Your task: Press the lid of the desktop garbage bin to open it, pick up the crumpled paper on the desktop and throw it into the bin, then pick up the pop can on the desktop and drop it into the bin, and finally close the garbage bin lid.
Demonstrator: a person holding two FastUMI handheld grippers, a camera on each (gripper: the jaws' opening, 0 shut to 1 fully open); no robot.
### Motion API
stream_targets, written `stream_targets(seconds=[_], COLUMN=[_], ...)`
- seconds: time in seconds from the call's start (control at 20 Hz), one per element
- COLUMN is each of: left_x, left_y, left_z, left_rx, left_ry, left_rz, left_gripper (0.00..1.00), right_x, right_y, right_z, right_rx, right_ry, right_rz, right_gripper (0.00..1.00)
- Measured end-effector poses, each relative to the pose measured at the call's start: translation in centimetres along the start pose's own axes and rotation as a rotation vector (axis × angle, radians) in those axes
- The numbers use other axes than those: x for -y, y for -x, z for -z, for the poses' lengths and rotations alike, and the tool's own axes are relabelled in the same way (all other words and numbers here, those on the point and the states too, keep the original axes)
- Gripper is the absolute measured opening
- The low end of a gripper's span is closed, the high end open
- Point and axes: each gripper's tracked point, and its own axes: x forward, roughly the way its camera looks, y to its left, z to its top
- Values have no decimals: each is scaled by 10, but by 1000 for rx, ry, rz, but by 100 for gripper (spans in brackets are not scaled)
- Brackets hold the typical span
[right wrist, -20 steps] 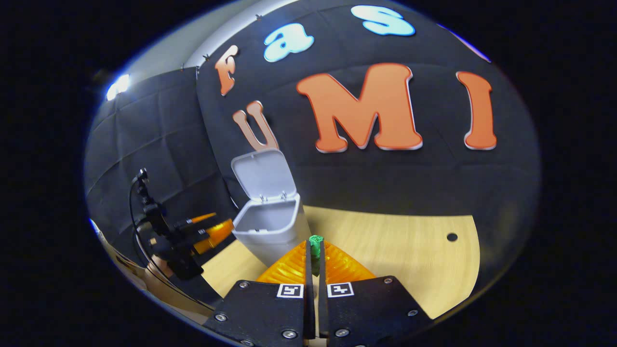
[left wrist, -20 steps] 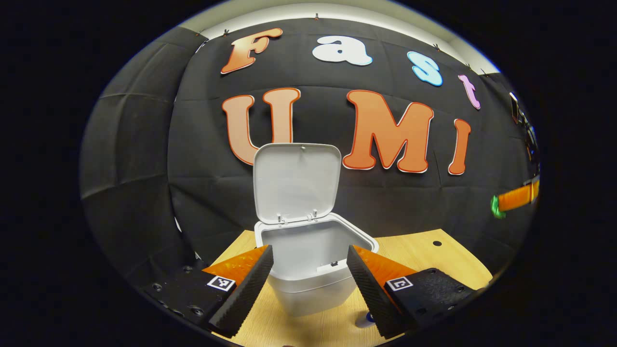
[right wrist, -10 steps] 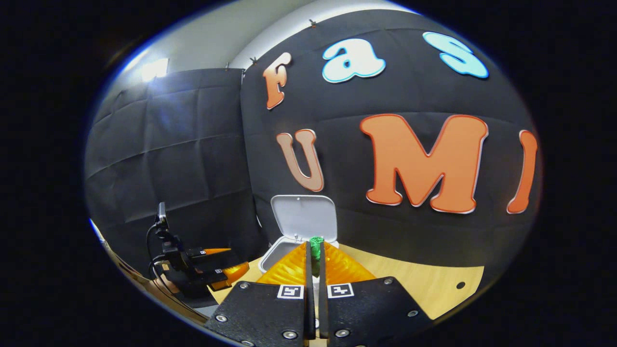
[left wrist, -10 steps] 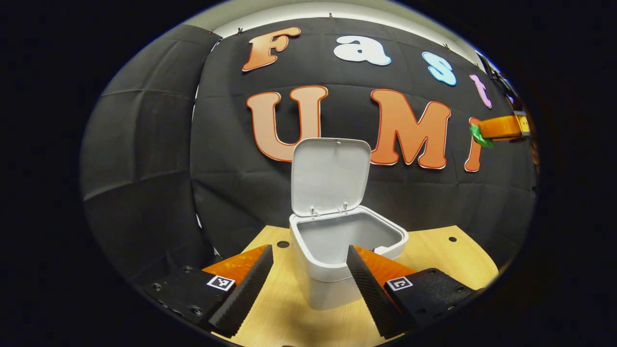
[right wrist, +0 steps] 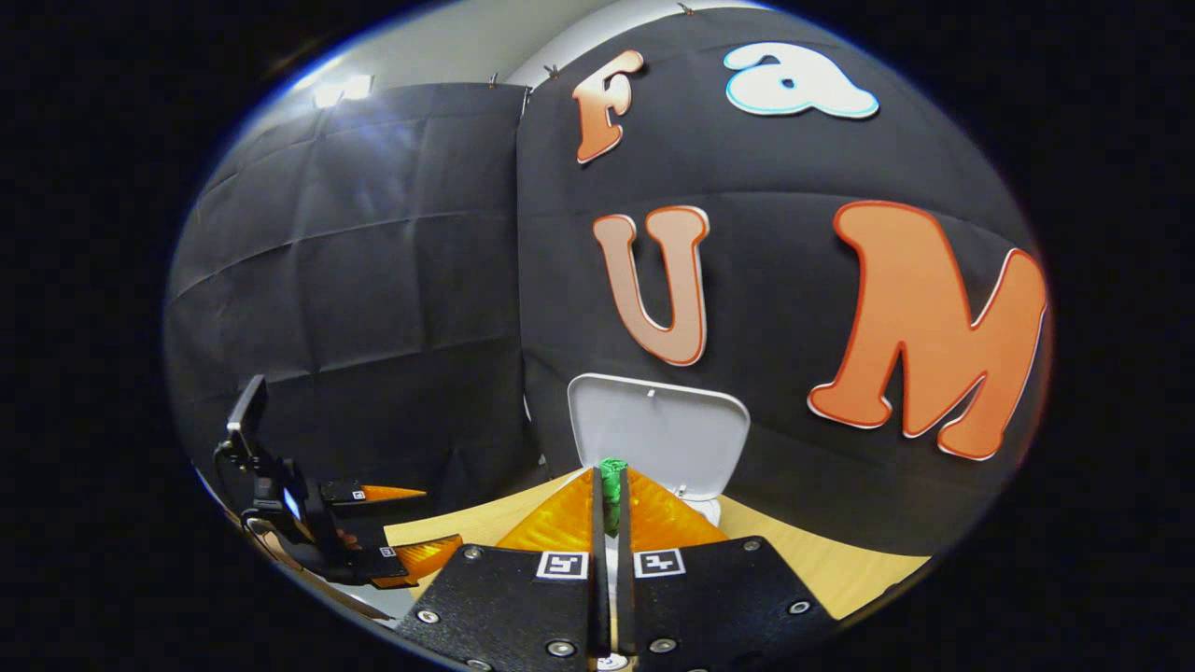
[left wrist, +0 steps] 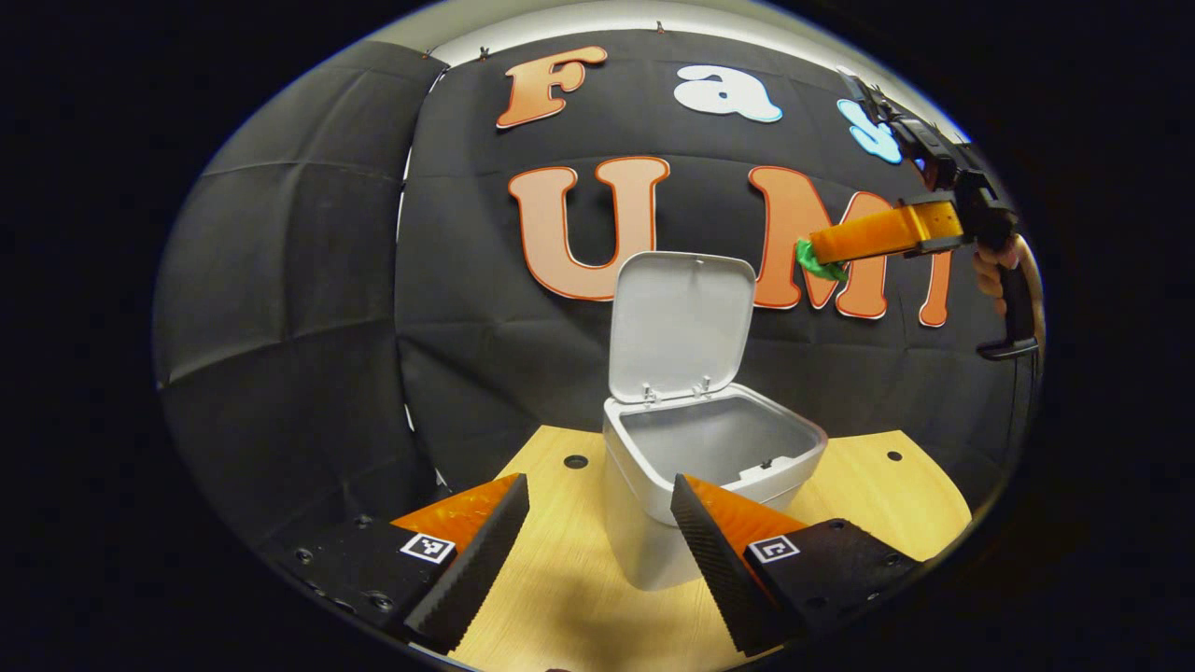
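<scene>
The bin is seen on the table, lid up. The left gripper is held released nr it. Green crumpled paper is clenched in the right gripper, above & beside the opening; released early, it could be dropped outside.

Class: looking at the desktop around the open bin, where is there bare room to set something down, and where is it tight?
Bare wood lies left of the bin, toward the left gripper, and right of it on the table. Tightest where that gripper's right finger overlaps the bin's front.
</scene>
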Motion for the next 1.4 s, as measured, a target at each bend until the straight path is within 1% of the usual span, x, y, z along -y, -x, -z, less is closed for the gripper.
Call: stream_targets(seconds=[0.2, 0.25, 0.3, 0.35, 0.4, 0.45, 0.5, 0.55, 0.65, 0.75, 0.8, 0.95, 1.15, 1.4], left_x=[-24, -30, -36, -40, -43, -46, -48, -50, -52, -51, -50, -44, -34, -3], left_y=[1, 1, 2, 1, 1, 1, 1, 0, 0, -3, -3, -6, -5, -5], left_z=[9, 10, 12, 14, 13, 14, 14, 16, 16, 16, 15, 10, 4, 3], left_rx=[-19, -23, -28, -31, -32, -34, -35, -37, -39, -41, -41, -37, -29, -32], left_ry=[9, 13, 18, 23, 26, 27, 28, 29, 30, 29, 28, 24, 17, 14], left_rz=[-30, -40, -48, -54, -58, -61, -63, -64, -63, -60, -57, -49, -27, 27], left_gripper=[98, 98, 98, 98, 98, 98, 98, 98, 98, 98, 98, 98, 98, 98], right_x=[-2, -2, -3, -2, -1, 2, 7, 14, 22, 19, 20, 23, 28, 49], right_y=[-39, -46, -52, -57, -61, -65, -69, -67, -69, -69, -67, -62, -48, -13], right_z=[21, 24, 27, 30, 32, 34, 35, 34, 36, 34, 34, 37, 36, 30], right_rx=[-75, -86, -97, -105, -112, -116, -118, -120, -119, -114, -113, -115, -90, -44], right_ry=[45, 47, 40, 25, 7, -2, -3, 3, 8, -10, -12, -18, -20, -34], right_rz=[24, 31, 31, 31, 32, 38, 58, 86, 117, 114, 115, 125, 139, 185], right_gripper=[3, 14, 4, 5, 11, 14, 22, 28, 60, 92, 95, 95, 95, 95])
